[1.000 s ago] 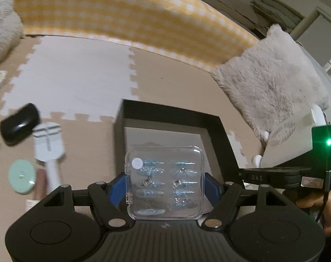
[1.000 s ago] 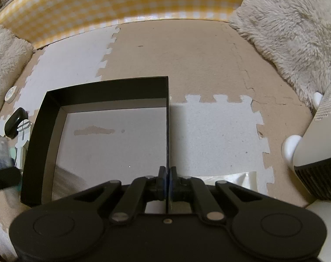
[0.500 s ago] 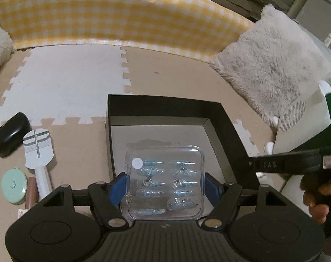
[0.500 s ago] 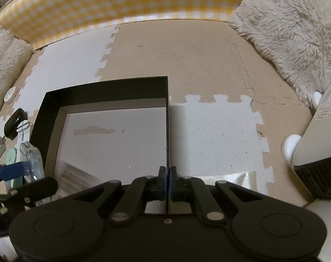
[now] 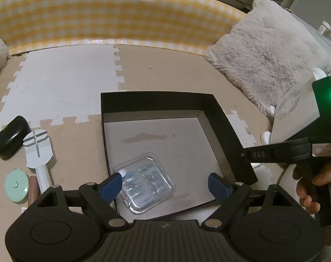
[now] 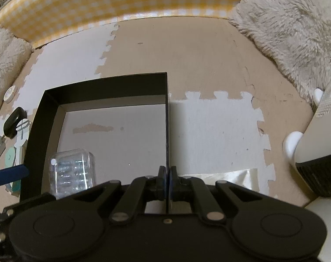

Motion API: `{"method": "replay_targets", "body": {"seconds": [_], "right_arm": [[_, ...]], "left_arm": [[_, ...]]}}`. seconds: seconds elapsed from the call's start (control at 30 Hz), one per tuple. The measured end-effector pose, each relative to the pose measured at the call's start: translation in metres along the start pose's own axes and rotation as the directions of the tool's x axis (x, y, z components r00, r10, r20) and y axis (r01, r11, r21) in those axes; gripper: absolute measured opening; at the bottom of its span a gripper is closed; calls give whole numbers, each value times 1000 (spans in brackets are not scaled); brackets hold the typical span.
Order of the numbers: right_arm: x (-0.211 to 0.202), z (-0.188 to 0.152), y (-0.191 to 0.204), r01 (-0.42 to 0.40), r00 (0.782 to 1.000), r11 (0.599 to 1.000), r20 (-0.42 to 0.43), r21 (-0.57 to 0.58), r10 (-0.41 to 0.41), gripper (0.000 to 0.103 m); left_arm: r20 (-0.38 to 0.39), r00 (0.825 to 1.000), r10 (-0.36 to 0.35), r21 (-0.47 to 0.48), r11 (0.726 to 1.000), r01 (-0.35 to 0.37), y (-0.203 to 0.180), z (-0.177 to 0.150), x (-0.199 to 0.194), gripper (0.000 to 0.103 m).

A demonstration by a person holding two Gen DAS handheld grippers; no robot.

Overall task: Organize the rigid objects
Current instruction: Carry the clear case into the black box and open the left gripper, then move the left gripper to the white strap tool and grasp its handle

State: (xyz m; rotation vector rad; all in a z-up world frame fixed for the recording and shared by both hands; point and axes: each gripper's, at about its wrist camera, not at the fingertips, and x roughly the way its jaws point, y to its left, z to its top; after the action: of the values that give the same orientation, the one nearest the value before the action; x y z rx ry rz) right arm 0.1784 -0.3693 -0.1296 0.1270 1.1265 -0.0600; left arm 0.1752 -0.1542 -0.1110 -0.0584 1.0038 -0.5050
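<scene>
A shallow black box [image 5: 222,118] with a pale grey bottom sits open on a floor of interlocking beige and white foam mats [image 5: 62,83]. Inside the box, in its near left corner, lies a clear plastic case [image 5: 143,185] of small blue-tinted parts, resting tilted on the bottom. The left tongs [image 5: 167,185] hover above the near edge of the box; their blue pads have just been spreading apart and now stand wide, with the case below and between them, free of both pads. The right tongs [image 6: 167,178] are pressed together on the right wall of the box, which runs straight up between their pads. To the left of the box, on the mats, lie a black oval case [image 5: 10,137], a white paddle-shaped tool [image 5: 37,150] and a mint green round tape measure [image 5: 16,184]. Beyond the box runs a yellow checked cushion [image 5: 113,19], with a fluffy cream pillow [image 5: 266,52] to its right.
</scene>
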Motion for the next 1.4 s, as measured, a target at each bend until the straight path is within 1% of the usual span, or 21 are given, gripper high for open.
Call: {"method": "replay_targets", "body": {"seconds": [0.1,0.17,0.27,0.33,0.43,0.67,0.77,0.9,1.1,1.17,1.23,1.27,1.3,1.33,1.37,1.4], "right_arm": [[0,0,-1,-4,1000,1000,2,4,3,3],[0,-1,-1,-1,1000,1000,2,3,1,3],[0,-1,0,2,1000,1000,4,-3,-2,3],[0,-1,0,4,1000,1000,5,-5,-4,3],[0,-2,-1,1,1000,1000,14,3,-1,3],[0,-3,-1,-1,1000,1000,15,11,0,3],[1,-2,0,4,1000,1000,10,5,-4,3],[0,-2,1,7,1000,1000,4,-1,-7,3],[0,-2,2,11,1000,1000,4,-11,-11,3],[1,-2,2,11,1000,1000,5,-11,-11,3],[1,-2,2,8,1000,1000,7,-12,-8,3],[1,-2,2,6,1000,1000,7,-10,-6,3],[0,-2,1,4,1000,1000,7,-7,-4,3],[0,-2,1,3,1000,1000,7,-5,-3,3],[0,-2,1,3,1000,1000,7,-5,-3,3],[0,-2,1,4,1000,1000,7,-6,-4,3]], "left_arm": [[0,1000,6,22,1000,-6,-3,-1,-4,88],[-1,1000,18,29,999,-18,-4,-2,-7,93],[14,1000,28,40,999,-29,-5,-2,-14,94],[22,999,26,50,998,-27,-6,-2,-20,97],[52,998,39,57,998,-42,-5,0,-29,102],[129,986,101,65,992,-111,10,11,-51,103],[147,980,130,52,989,-139,22,16,-56,103],[166,970,179,9,983,-183,44,22,-59,103],[163,957,240,-58,971,-234,80,29,-57,103],[139,959,246,-81,968,-237,91,31,-55,103],[139,962,234,-109,969,-220,102,31,-54,103],[144,967,210,-120,974,-194,107,31,-54,101],[135,973,189,-136,976,-171,111,30,-52,95],[120,978,171,-154,976,-152,115,30,-50,83],[101,983,150,-172,976,-132,118,30,-48,78],[89,987,135,-182,976,-117,120,29,-45,69]]}}
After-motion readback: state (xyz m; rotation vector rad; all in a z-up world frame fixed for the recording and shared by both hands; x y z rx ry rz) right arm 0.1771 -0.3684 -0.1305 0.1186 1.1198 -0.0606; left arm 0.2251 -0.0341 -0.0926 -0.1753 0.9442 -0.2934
